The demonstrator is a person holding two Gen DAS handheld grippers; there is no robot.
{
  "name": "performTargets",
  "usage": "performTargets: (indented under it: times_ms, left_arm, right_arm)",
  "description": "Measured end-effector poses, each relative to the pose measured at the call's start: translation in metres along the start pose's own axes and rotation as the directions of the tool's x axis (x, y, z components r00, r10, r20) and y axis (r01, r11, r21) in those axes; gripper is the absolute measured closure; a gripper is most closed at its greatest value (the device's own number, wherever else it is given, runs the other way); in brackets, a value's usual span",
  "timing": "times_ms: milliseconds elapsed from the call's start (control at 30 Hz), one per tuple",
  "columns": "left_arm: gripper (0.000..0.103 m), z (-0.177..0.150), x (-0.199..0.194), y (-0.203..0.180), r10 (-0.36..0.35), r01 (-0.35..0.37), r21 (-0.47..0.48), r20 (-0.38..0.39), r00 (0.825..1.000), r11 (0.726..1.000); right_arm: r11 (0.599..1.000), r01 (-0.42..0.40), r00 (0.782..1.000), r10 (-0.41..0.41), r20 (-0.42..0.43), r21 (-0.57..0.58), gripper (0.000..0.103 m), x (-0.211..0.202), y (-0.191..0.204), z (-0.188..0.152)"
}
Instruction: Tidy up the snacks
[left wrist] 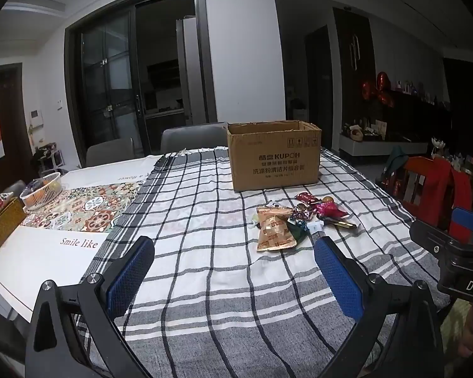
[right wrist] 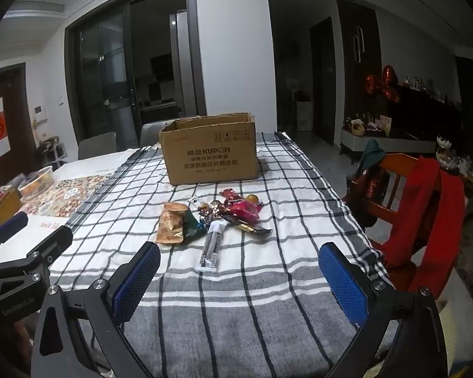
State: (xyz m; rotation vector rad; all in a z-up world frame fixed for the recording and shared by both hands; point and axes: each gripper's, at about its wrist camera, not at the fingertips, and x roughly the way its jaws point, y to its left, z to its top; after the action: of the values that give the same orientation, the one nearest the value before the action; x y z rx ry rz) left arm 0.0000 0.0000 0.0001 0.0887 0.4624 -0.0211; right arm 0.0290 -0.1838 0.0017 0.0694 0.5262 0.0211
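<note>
Snacks (right wrist: 211, 220): loose heap of crinkled foil and plastic wrappers mid-worktop, just near of the cardboard box (right wrist: 208, 149), open-topped, contents hidden. Tan packet (right wrist: 170, 225) at left; clear slim packet (right wrist: 212, 247) lies long axis near-to-far. Checked woven cloth (right wrist: 268, 283) beneath. Left gripper (left wrist: 233, 271) and right gripper (right wrist: 239, 275): blue mesh pads wide apart, empty.

Table (right wrist: 31, 245): checked cloth (right wrist: 268, 283), box (right wrist: 209, 152), snacks (right wrist: 211, 220)

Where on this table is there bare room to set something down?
Free: the checked cloth between both open claws and the snack pile, and cloth left of the cardboard box. Crowded: the pile just before the box, and the far-left edge with basket and tissue box.
</note>
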Motion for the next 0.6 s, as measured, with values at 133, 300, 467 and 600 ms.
performTargets:
  times_ms: [133, 300, 467, 600]
  left_arm:
    - [0.0, 0.0004, -0.0004, 0.0002, 0.0, 0.0, -0.001, 0.003, 1.0, 1.0]
    - [0.0, 0.0004, -0.0003, -0.0001, 0.0, 0.0, 0.0, 0.0, 1.0, 1.0]
    - [0.0, 0.0001, -0.0002, 0.0001, 0.0, 0.0, 0.0, -0.001, 1.0, 1.0]
    - [0.0, 0.0002, -0.0002, 0.0002, 0.0, 0.0, 0.0, -0.001, 1.0, 1.0]
  right_arm:
    - [1.0, 0.0, 1.0, 0.0, 0.0, 0.0, 0.001, 0.0, 0.0, 0.0]
    - [1.0, 0.0, 1.0, 0.0, 0.0, 0.001, 0.001, -0.0001, 0.0003, -0.0003]
    - [1.0, -0.001, 1.0, 0.001, 0.0, 0.0, 0.001, 0.0002, 0.0002, -0.0005]
    - [1.0, -0.002, 1.0, 0.002, 0.0, 0.001, 0.001, -0.0009, 0.0016, -0.0007]
